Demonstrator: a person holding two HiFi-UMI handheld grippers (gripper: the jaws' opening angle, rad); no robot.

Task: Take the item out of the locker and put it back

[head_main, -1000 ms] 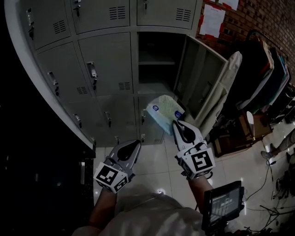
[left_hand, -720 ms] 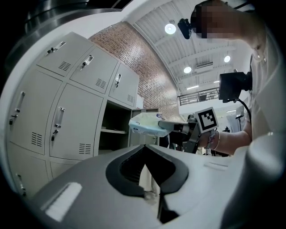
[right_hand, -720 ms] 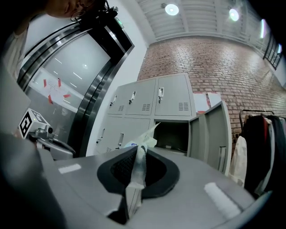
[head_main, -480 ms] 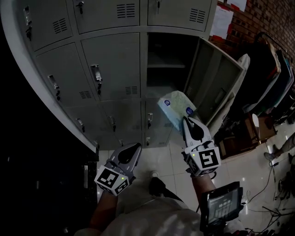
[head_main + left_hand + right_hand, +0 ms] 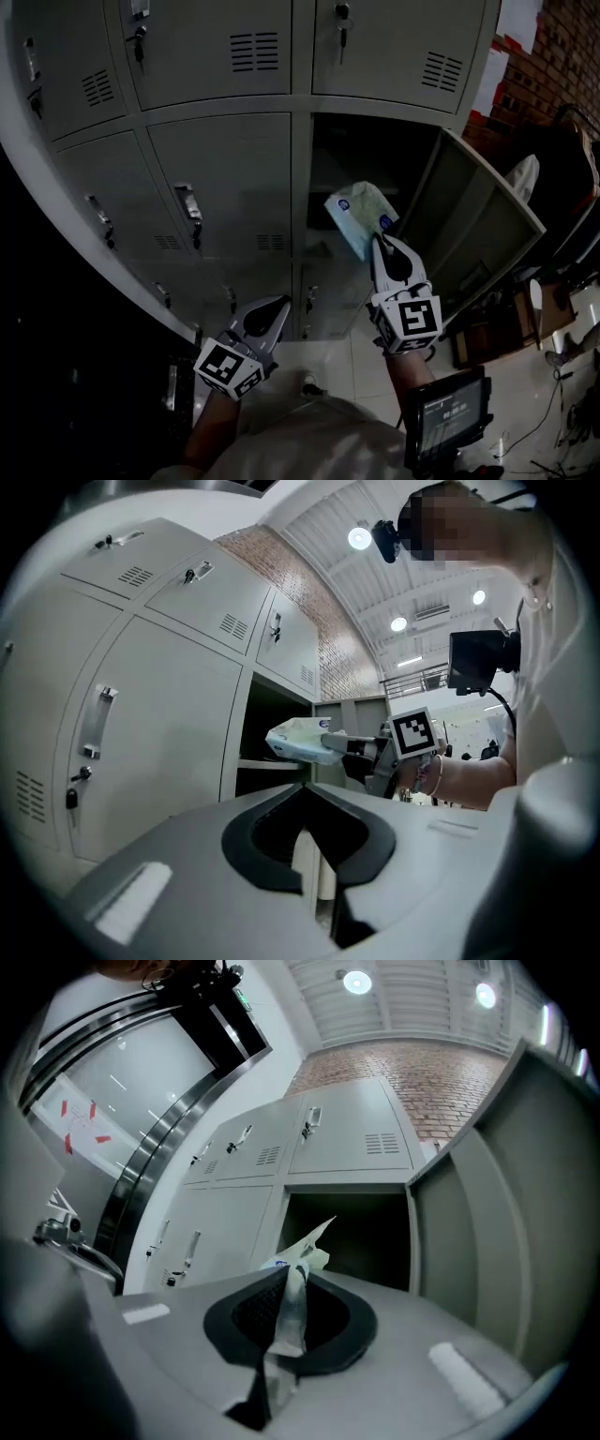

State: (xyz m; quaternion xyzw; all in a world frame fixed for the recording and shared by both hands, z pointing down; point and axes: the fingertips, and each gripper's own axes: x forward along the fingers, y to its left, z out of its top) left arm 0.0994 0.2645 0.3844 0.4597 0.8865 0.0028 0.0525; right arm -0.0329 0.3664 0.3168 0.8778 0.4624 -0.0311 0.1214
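A pale plastic-wrapped soft pack (image 5: 359, 216) with a blue label hangs in front of the open locker compartment (image 5: 349, 155), at the height of its lower edge. My right gripper (image 5: 374, 244) is shut on the pack's near end, and the film (image 5: 296, 1283) is pinched between the jaws. The compartment (image 5: 349, 1232) lies dark straight ahead of it, with its door (image 5: 473, 234) swung out to the right. My left gripper (image 5: 280, 303) is lower and to the left, level, shut and holding nothing. From the left gripper view (image 5: 306, 794) the pack (image 5: 300, 741) and right gripper (image 5: 361, 754) show at the opening.
Closed grey locker doors (image 5: 220, 187) with handles and vents fill the wall left of and above the opening. A small screen (image 5: 448, 412) rides near my right forearm. Right of the open door are a brick wall (image 5: 553, 56), dark furniture (image 5: 572, 178) and floor clutter. A shoe (image 5: 309, 382) shows on the tiled floor.
Both grippers have moved in toward the lockers. The pack has gone from below and in front of the open door up to the compartment's mouth, still in the right gripper.
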